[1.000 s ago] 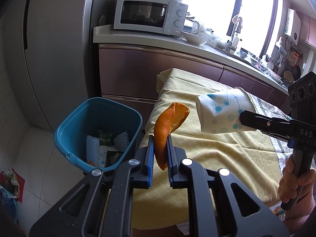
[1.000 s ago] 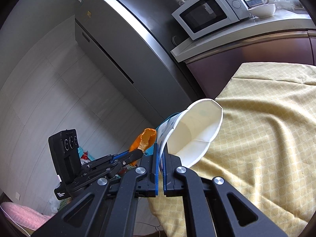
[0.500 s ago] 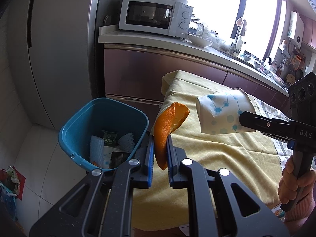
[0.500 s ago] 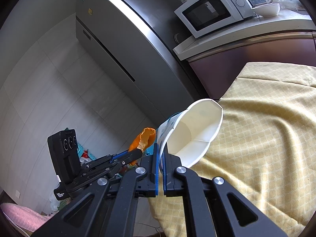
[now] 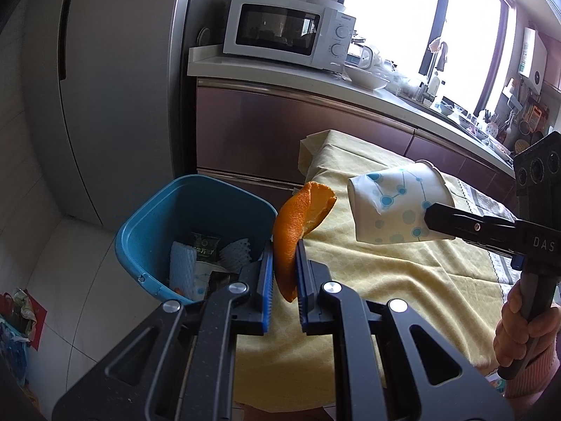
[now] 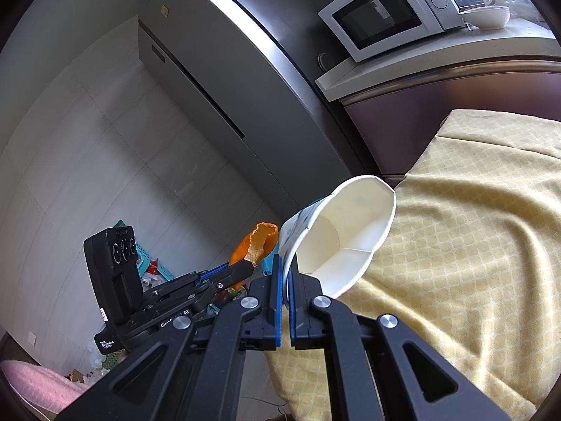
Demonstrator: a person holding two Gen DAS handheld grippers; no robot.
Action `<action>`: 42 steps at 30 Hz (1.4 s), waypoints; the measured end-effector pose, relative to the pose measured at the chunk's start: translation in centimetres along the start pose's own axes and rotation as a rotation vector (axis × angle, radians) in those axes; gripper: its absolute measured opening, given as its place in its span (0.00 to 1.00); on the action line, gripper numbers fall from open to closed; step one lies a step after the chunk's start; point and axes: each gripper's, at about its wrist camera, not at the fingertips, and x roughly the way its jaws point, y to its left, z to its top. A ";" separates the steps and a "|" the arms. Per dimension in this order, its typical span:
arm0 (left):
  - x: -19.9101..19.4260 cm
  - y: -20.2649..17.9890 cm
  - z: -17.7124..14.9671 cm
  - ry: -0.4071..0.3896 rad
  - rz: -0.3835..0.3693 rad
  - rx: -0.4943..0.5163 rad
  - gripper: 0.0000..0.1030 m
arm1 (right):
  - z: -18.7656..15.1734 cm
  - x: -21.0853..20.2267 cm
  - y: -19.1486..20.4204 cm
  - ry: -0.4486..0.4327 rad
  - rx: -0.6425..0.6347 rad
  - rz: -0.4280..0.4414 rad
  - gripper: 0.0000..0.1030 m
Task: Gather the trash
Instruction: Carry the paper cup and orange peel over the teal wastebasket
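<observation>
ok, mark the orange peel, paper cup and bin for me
orange peel [image 5: 292, 224], left wrist view, outer skin above the jaws
paper cup [image 5: 392, 207], left wrist view, patterned side wall
bin [image 5: 140, 217], left wrist view, inner left wall

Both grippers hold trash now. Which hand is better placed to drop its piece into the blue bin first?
Left. Its gripper holds the orange peel beside the blue bin; the right gripper's paper cup hangs over the tablecloth.

White microwave [image 5: 287, 31] beside grey fridge [image 5: 115, 70]
</observation>
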 end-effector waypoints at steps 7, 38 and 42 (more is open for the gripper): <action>0.1 0.7 0.1 -0.002 0.011 -0.011 0.12 | 0.2 0.5 0.2 0.013 -0.008 0.001 0.02; 0.2 2.9 0.2 -0.012 0.043 -0.052 0.12 | 1.2 3.0 1.5 0.064 -0.050 0.018 0.02; 0.2 3.3 0.2 -0.012 0.049 -0.056 0.12 | 1.2 3.2 1.6 0.068 -0.054 0.020 0.02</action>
